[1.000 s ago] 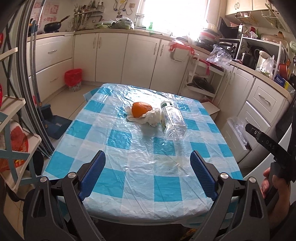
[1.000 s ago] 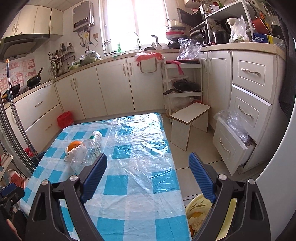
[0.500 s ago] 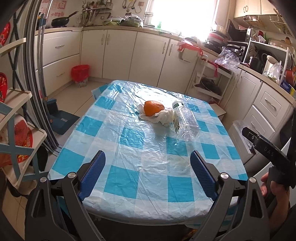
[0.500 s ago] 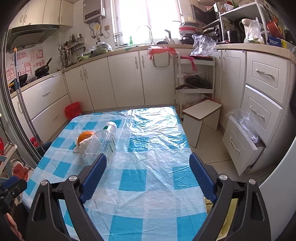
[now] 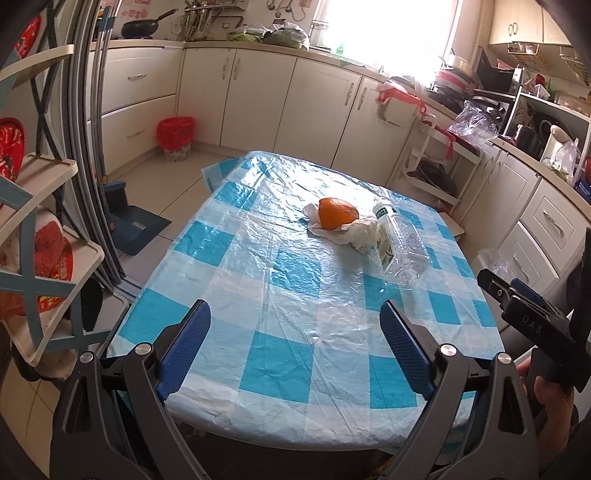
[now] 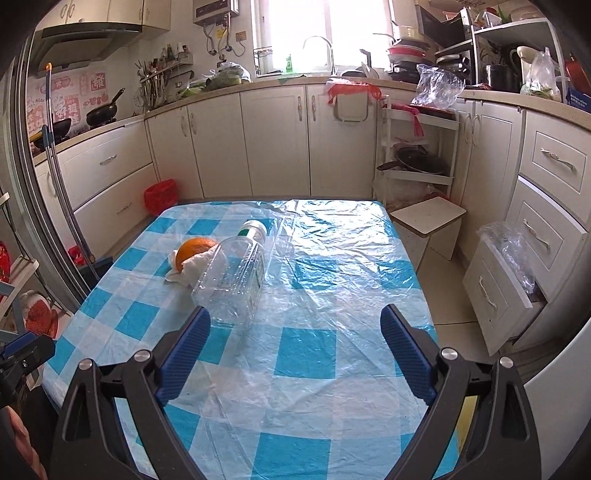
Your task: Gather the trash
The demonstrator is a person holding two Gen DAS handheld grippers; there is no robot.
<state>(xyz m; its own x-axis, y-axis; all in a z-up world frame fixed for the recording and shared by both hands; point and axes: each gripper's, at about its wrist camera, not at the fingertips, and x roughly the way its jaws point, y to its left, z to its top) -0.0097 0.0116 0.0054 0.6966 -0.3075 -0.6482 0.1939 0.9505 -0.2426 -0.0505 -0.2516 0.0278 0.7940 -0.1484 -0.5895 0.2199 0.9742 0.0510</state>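
My left camera looks from above the near edge of the desk [image 5: 295, 354] toward its far edge and the cabinets [image 5: 258, 96], jaws spread in the foreground. My right camera sits nearer, over the near right corner, facing the window [image 6: 295, 33]. Both share the desk top, the orange [image 5: 338, 218] and the bottle [image 6: 236, 280].

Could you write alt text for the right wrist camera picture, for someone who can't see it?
An empty plastic bottle lies on a blue-checked table beside an orange on crumpled tissue. The right gripper hovers, jaws open, in a kitchen.
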